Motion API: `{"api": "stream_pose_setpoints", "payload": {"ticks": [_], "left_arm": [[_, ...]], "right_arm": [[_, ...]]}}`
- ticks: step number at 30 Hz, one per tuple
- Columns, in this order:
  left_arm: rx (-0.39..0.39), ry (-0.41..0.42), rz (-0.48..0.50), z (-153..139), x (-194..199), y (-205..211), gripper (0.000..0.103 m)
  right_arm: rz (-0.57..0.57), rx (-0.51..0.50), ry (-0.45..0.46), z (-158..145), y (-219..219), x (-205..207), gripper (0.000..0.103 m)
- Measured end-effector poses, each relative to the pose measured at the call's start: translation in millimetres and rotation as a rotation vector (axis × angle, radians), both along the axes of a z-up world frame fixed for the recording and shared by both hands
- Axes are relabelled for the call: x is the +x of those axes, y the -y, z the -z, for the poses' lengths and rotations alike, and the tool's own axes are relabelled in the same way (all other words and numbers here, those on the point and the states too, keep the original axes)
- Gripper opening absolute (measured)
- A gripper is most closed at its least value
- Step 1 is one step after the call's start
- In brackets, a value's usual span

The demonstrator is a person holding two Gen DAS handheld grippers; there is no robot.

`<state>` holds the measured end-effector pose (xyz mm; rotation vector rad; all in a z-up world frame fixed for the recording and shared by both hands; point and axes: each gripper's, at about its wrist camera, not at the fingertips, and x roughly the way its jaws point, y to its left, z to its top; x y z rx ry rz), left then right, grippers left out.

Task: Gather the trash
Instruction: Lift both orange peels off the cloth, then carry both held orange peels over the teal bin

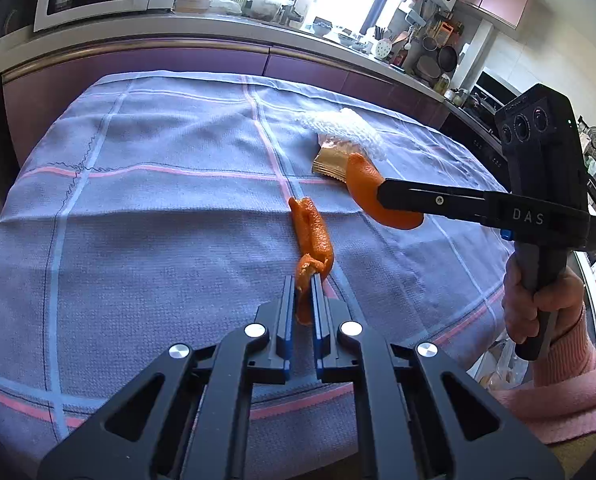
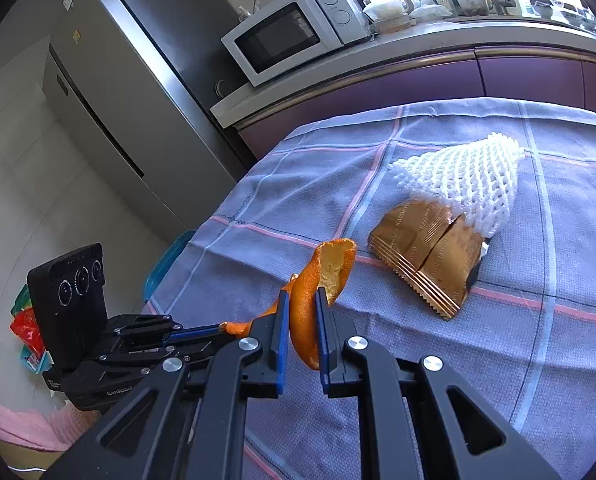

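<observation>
My left gripper [image 1: 303,278] is shut on a long strip of orange peel [image 1: 312,236] that stretches away over the checked tablecloth [image 1: 158,216]. My right gripper [image 2: 303,296] is shut on a second, curled piece of orange peel [image 2: 330,268], held above the cloth; that gripper also shows in the left wrist view [image 1: 382,192] with its peel [image 1: 364,184]. A gold foil wrapper [image 2: 430,252] and a white foam fruit net [image 2: 462,172] lie together on the cloth beyond the right gripper. The left gripper shows at lower left in the right wrist view [image 2: 222,326].
A kitchen counter [image 2: 378,52] with a microwave [image 2: 294,28] runs behind the table. A grey fridge [image 2: 138,80] stands at the left. A blue bin edge [image 2: 166,260] and colourful bags [image 2: 28,332] sit on the floor beside the table.
</observation>
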<state>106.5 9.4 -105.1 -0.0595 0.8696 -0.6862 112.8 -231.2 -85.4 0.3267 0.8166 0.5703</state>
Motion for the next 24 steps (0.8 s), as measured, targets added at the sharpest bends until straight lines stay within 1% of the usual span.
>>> {"api": "stream_pose_setpoints", "payload": {"ticks": [9, 12, 16, 20, 24], "left_arm": [[-0.007, 0.054, -0.062, -19.9, -12.6, -26.1, 0.007], [-0.006, 0.079, -0.089, -28.7, -17.8, -39.5, 0.004], [-0.01, 0.098, -0.123, -36.6, -22.3, -55.7, 0.003], [-0.01, 0.098, -0.146, -37.8, -24.0, -70.5, 0.003], [-0.006, 0.07, -0.145, -30.4, -22.3, -78.6, 0.004]], "right_arm": [[-0.056, 0.007, 0.026, -9.9, -24.3, 6.7, 0.011], [-0.078, 0.01, 0.034, -13.4, -34.0, 8.6, 0.011], [-0.108, 0.01, 0.042, -16.4, -48.6, 11.3, 0.011], [-0.129, 0.01, 0.042, -16.3, -60.0, 11.5, 0.011], [-0.139, 0.006, 0.029, -12.6, -67.6, 12.6, 0.011]]}}
